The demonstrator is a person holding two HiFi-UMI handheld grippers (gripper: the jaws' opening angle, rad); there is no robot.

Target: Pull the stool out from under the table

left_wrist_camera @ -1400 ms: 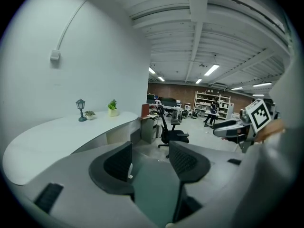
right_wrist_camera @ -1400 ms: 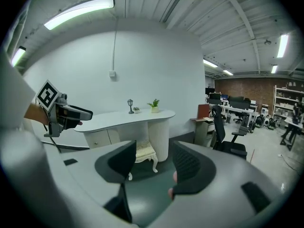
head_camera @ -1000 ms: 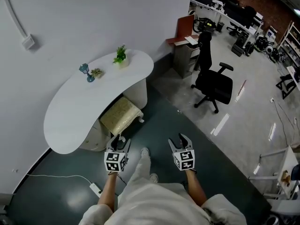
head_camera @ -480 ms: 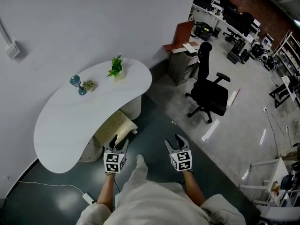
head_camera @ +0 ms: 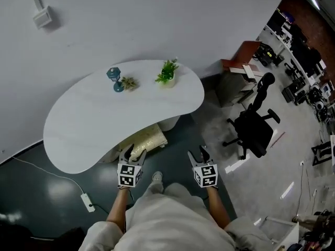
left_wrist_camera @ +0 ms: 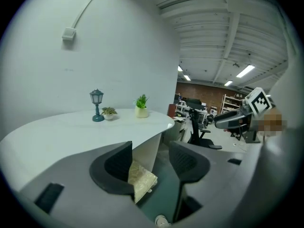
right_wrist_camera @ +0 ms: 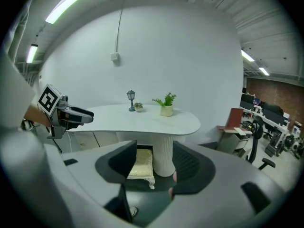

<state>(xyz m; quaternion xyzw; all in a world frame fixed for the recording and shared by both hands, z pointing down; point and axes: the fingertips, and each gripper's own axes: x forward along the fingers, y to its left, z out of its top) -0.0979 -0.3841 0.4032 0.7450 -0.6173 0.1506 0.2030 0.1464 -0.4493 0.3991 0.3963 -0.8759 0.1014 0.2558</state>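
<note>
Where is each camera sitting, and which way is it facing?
Head view: on the person's head, looking steeply down at the table, stool, left gripper, right gripper, forearms and legs.
Left gripper view: on that gripper, looking past its open fingers toward the stool; right gripper at right.
Right gripper view: likewise; left gripper at left.
All share table and stool.

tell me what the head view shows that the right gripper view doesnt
Only the head view: the power strip on the floor.
Only the right gripper view: the ceiling lights.
Both: the table, the stool under it, the lamp, the plant, the wall box, the left gripper and the office chair.
</note>
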